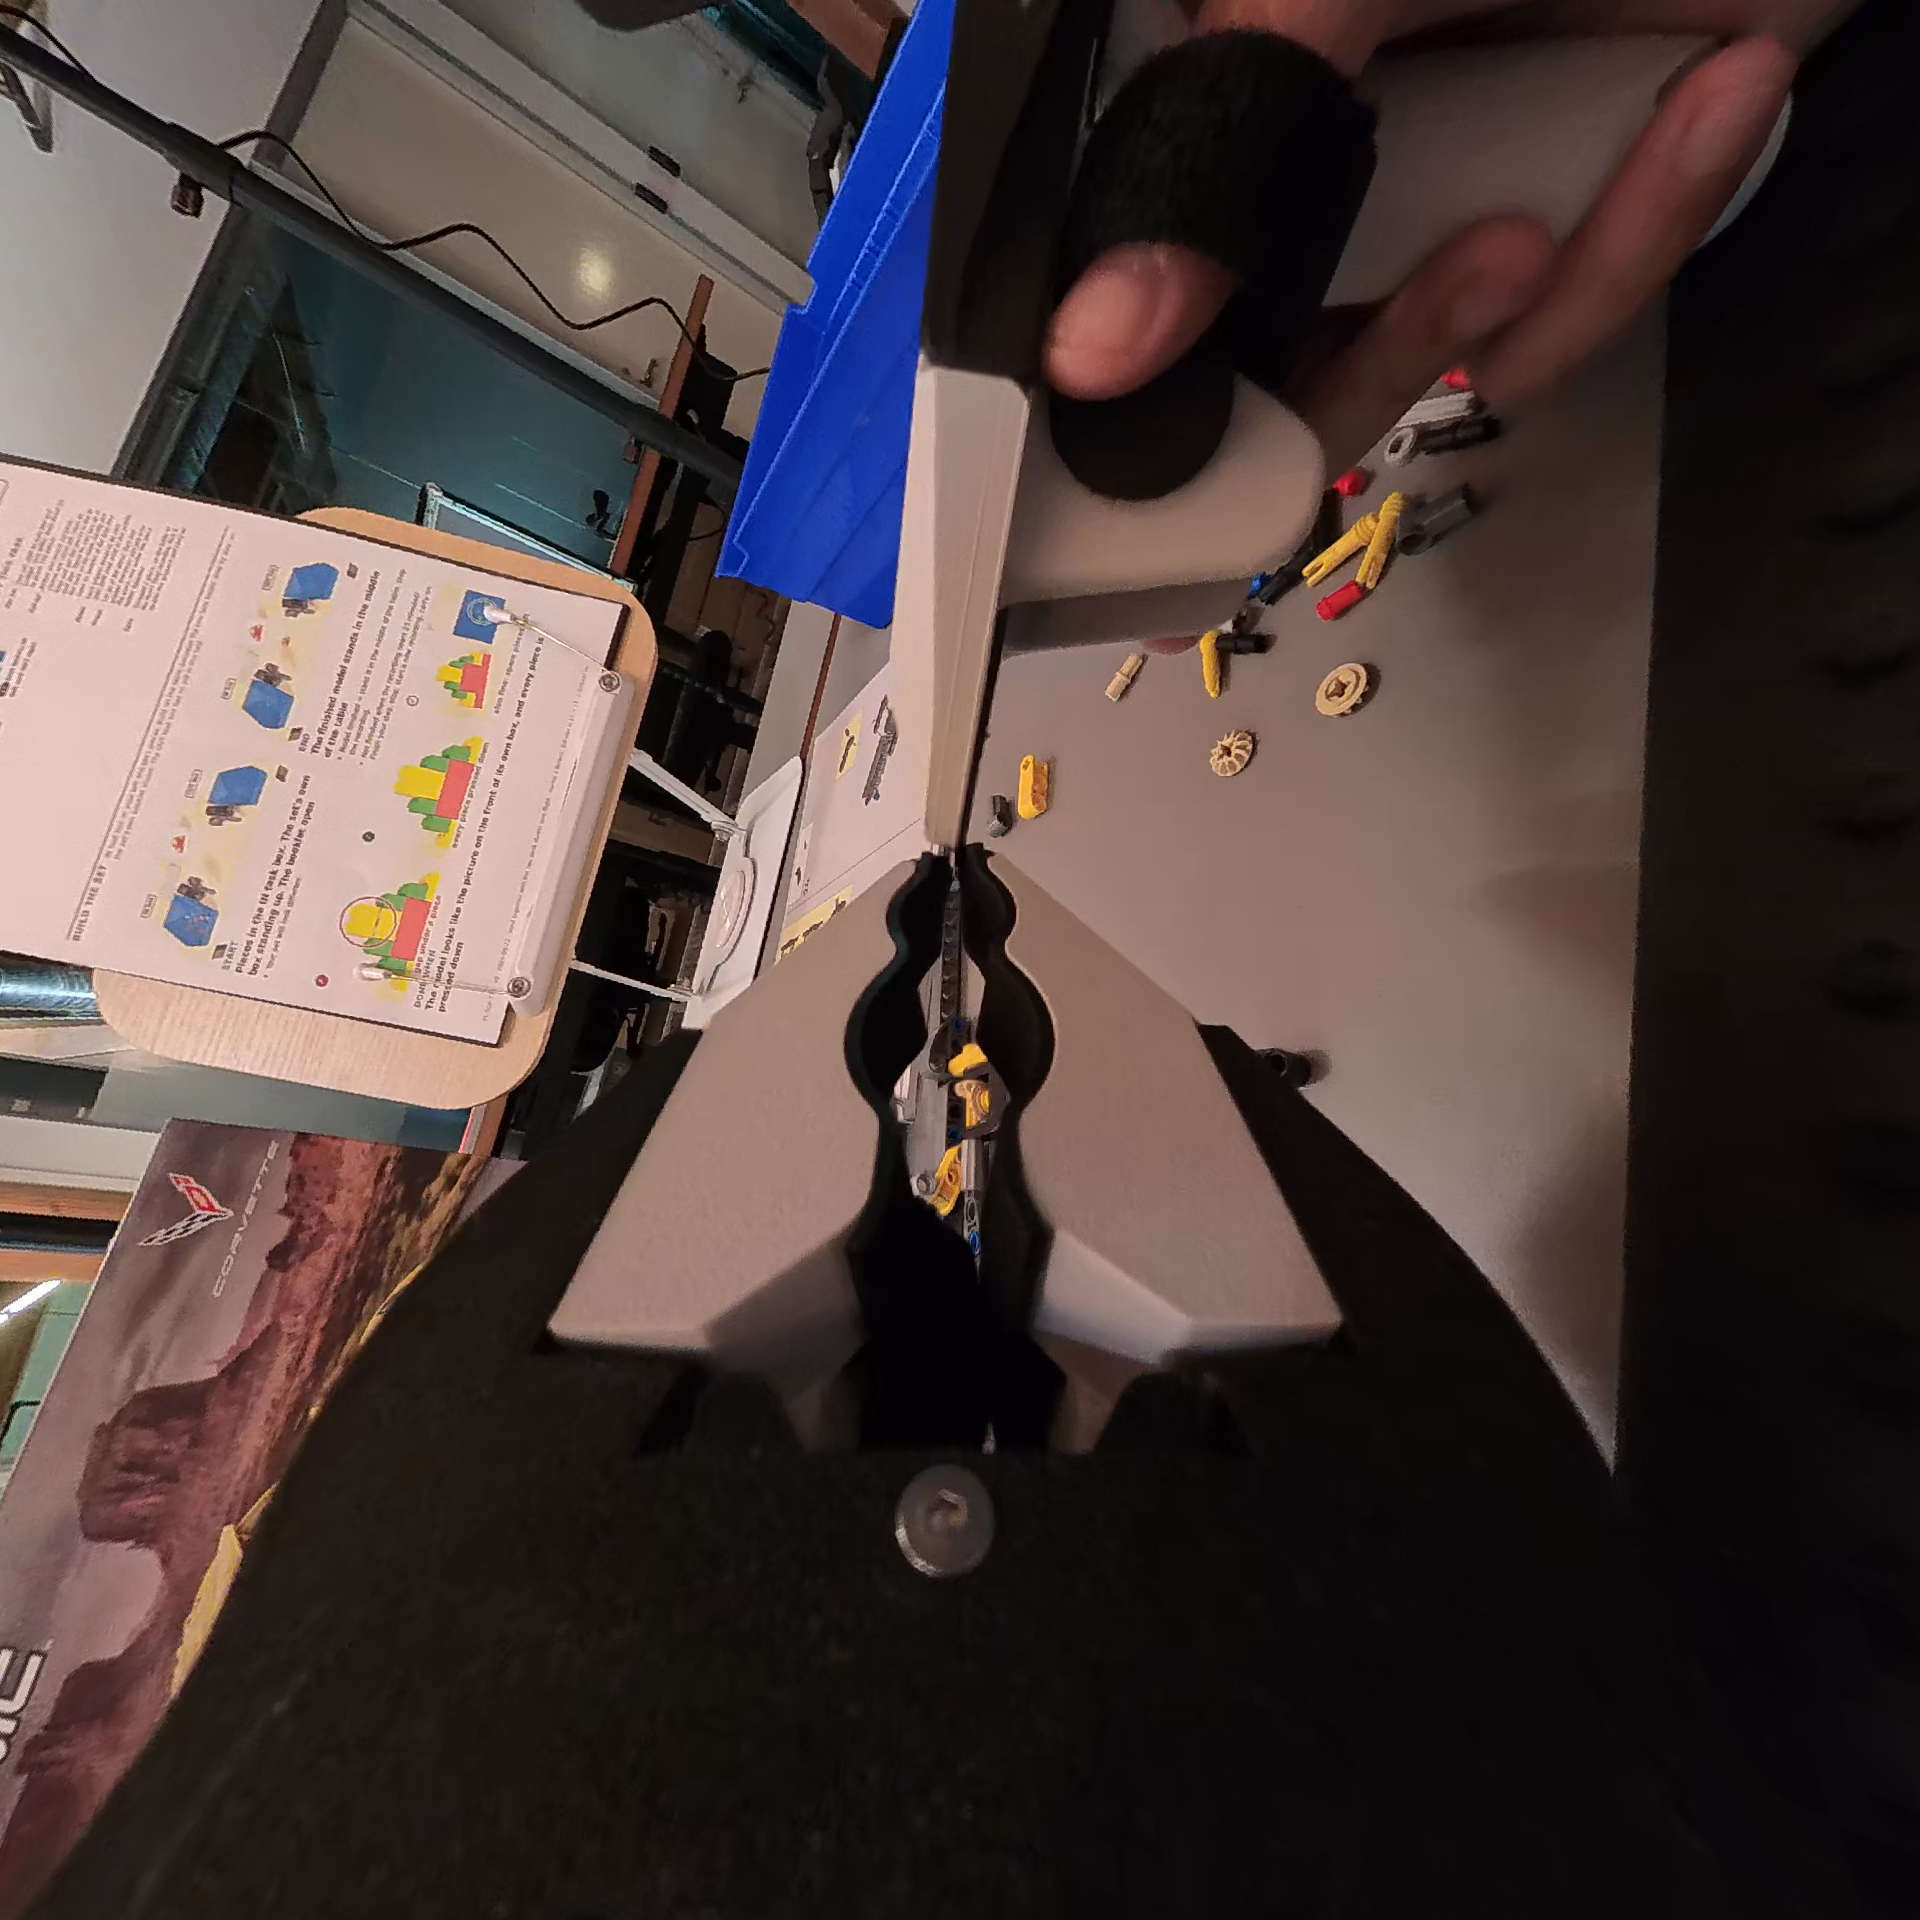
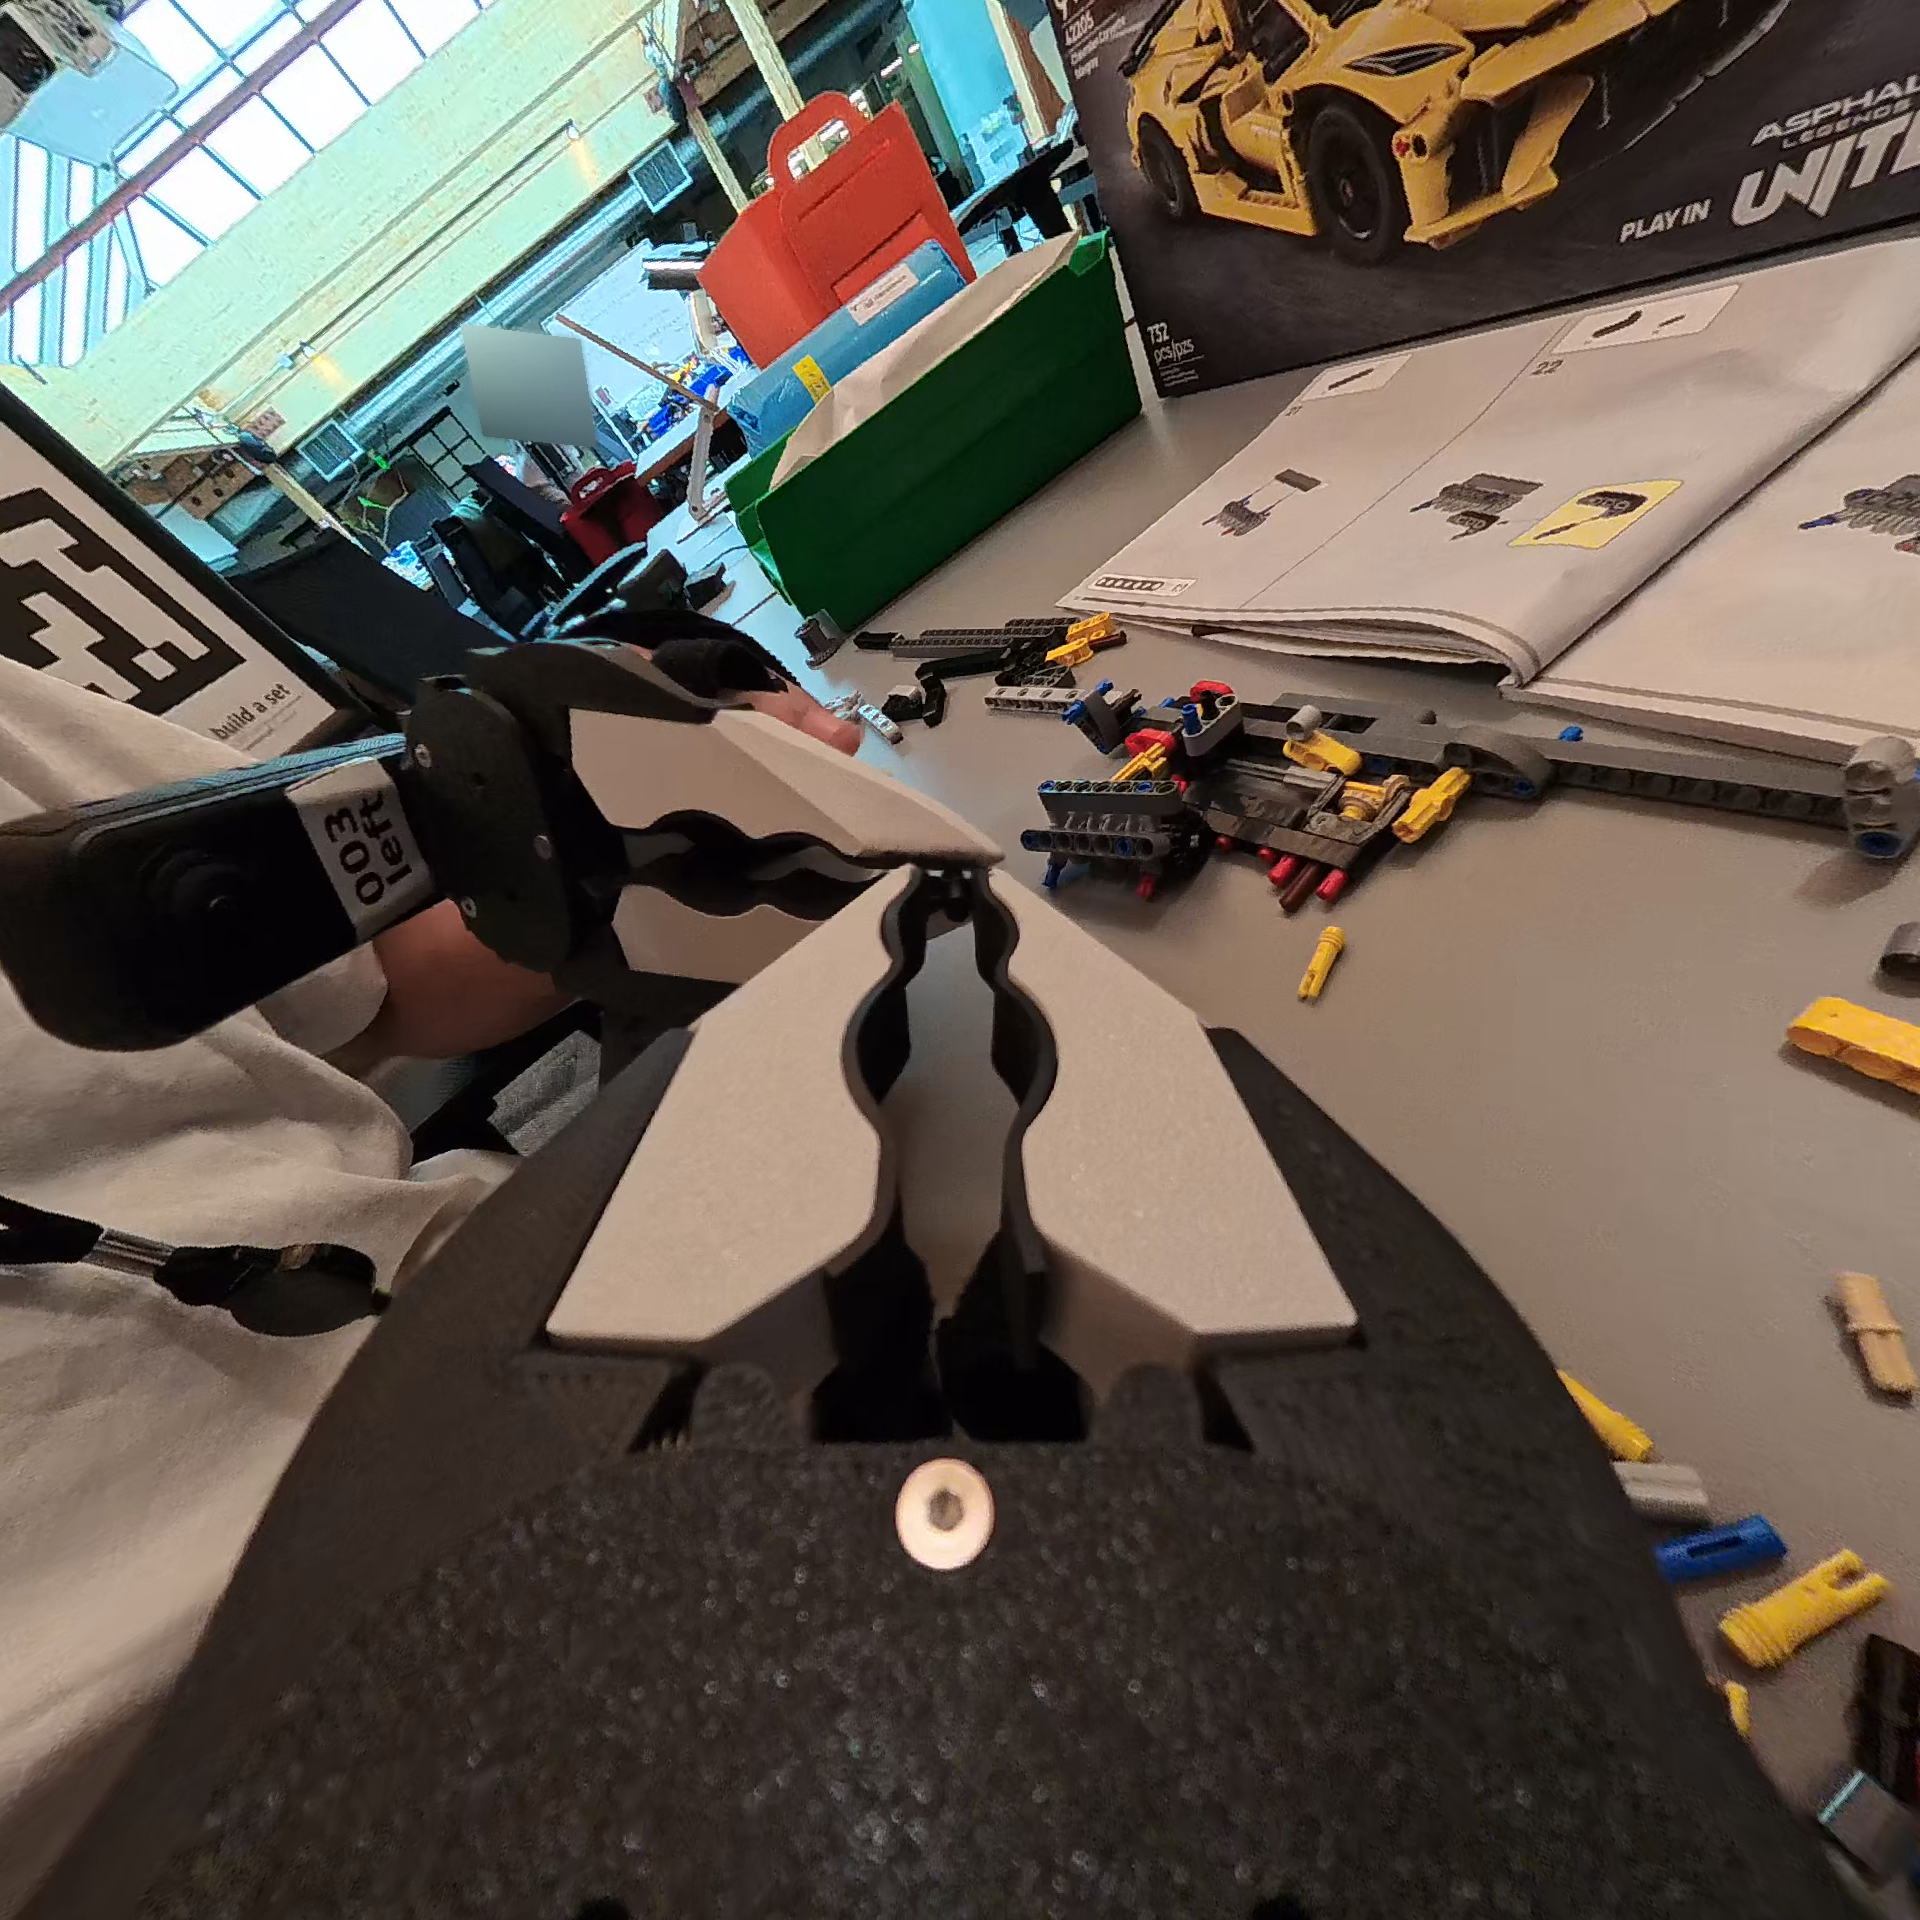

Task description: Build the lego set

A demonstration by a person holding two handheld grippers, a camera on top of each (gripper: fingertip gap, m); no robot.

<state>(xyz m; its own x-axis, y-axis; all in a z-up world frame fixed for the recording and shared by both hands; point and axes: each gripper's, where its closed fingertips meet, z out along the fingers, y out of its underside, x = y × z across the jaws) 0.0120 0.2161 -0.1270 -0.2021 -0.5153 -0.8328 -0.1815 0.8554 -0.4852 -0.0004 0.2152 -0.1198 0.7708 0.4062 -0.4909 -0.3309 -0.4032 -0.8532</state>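
Left gripper (image 2: pixel 940 860) and right gripper (image 2: pixel 948 883) meet tip to tip, jaws clenched on a tiny, light, rigid pin, near the grey assembly (image 2: pixel 1351 790); pinch squarely.

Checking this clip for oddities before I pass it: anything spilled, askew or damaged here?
Nothing stands out. Loose pieces lie scattered on the grey table around the half-built assembly, as expected mid-build. The instruction booklet lies open, and the set's box stands upright.
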